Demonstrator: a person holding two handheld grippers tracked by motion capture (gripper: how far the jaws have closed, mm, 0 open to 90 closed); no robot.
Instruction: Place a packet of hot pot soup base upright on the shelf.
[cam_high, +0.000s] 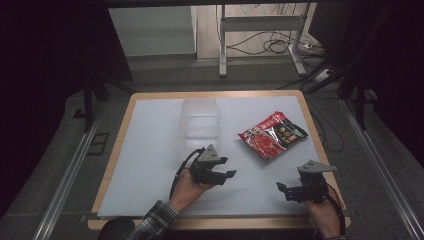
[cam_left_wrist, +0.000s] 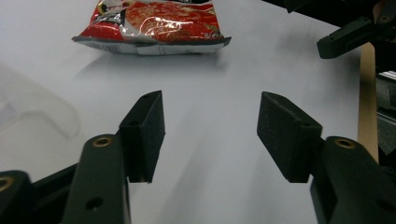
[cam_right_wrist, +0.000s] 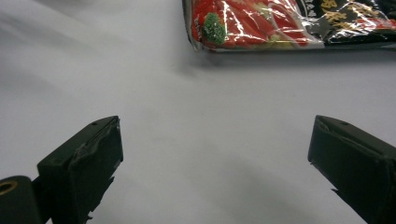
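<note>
A red and black snack bag (cam_high: 272, 135) lies flat on the white mat (cam_high: 150, 155), right of centre. My left gripper (cam_high: 227, 175) hovers near the middle front of the mat, pointing right toward the bag, jaws open and nothing between them. In the left gripper view the gripper (cam_left_wrist: 210, 135) faces the bag (cam_left_wrist: 154, 21) farther off. My right gripper (cam_high: 282, 190) is held at the front right, jaws wide open and empty. The right gripper view has the gripper (cam_right_wrist: 215, 158) aimed at the bag (cam_right_wrist: 261, 23) over bare mat.
A clear plastic container (cam_high: 200, 122) stands on the mat behind the left gripper, and its edge (cam_left_wrist: 32, 112) is at the left of the left gripper view. The mat lies on a wooden table (cam_high: 120, 145). Beyond the table are a metal frame and cables on the floor.
</note>
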